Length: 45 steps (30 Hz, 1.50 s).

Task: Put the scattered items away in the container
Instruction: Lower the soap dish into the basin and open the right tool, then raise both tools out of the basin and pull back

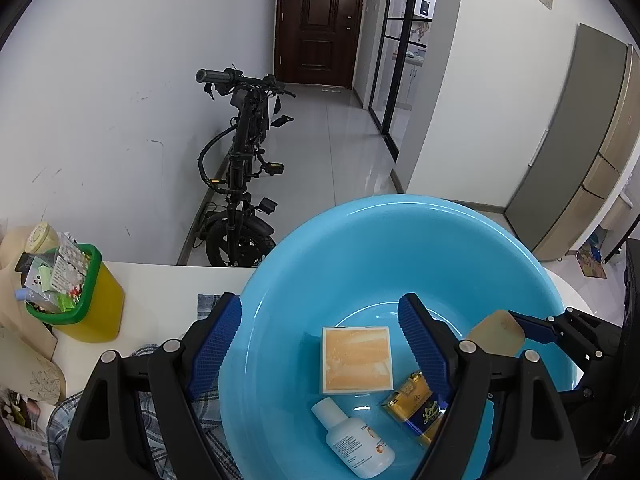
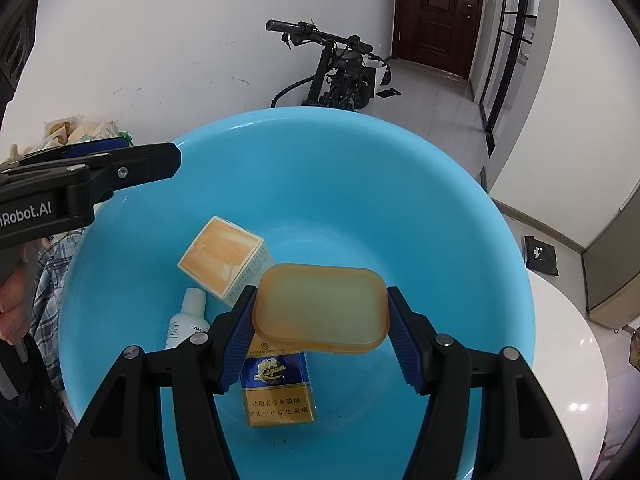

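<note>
The left wrist camera sits just behind the left claw (image 1: pixel 320 312) and looks steeply down along its fingers, close over the near left rim of the blue basin (image 1: pixel 360 216), with the bench (image 1: pixel 160 280) to that claw's left. The right wrist camera sits behind the right claw (image 2: pixel 320 304), also tilted steeply down, close above the basin's hollow. Both views share the basin's inside, the parked bike (image 1: pixel 240 160) and brown door (image 1: pixel 320 20) beyond the claws; each view catches the other claw at its edge.

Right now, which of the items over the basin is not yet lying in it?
The amber translucent case, clamped in the right gripper above the basin; the square box, bottle and cigarette pack lie inside.
</note>
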Motion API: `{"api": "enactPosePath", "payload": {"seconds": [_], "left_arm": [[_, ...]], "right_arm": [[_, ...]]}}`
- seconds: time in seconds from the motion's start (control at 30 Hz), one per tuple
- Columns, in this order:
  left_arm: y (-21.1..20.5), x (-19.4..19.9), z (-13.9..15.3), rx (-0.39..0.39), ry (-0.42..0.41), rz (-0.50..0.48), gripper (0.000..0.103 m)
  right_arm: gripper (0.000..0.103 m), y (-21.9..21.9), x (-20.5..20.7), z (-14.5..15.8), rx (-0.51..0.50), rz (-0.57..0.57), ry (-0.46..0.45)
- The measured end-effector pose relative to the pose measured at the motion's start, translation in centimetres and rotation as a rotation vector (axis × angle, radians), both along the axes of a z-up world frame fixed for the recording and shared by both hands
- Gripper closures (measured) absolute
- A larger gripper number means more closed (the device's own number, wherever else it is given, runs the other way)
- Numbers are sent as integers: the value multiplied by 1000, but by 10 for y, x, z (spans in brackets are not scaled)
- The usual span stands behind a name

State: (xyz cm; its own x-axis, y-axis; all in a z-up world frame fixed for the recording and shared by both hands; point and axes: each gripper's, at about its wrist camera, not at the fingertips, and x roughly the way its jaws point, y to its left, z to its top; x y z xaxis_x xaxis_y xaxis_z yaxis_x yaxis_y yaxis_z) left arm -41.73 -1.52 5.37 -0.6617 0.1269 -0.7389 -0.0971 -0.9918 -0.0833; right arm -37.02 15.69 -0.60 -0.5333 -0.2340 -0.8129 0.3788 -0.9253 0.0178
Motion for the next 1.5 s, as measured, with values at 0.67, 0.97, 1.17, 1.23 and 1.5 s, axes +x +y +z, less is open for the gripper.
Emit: {"api": "enactPosePath", "payload": {"seconds": [0.67, 0.97, 1.17, 1.23, 1.5], "left_arm": [[-1, 2, -6, 6, 2, 1, 20], [0, 3, -4, 0, 2, -3, 19], [1, 4, -4, 4, 3, -2, 19], [1, 4, -3, 4, 3, -2, 19], [4, 6, 5, 2, 22, -7, 19]], "right_arm": [[35, 4, -2, 3, -14, -21, 2], [26, 6, -3, 6, -40, -34, 5], [24, 10, -4, 10, -48, -48, 15], [18, 13, -3, 14, -66, -59, 28], [11, 29, 7, 36, -133, -102, 109]]}}
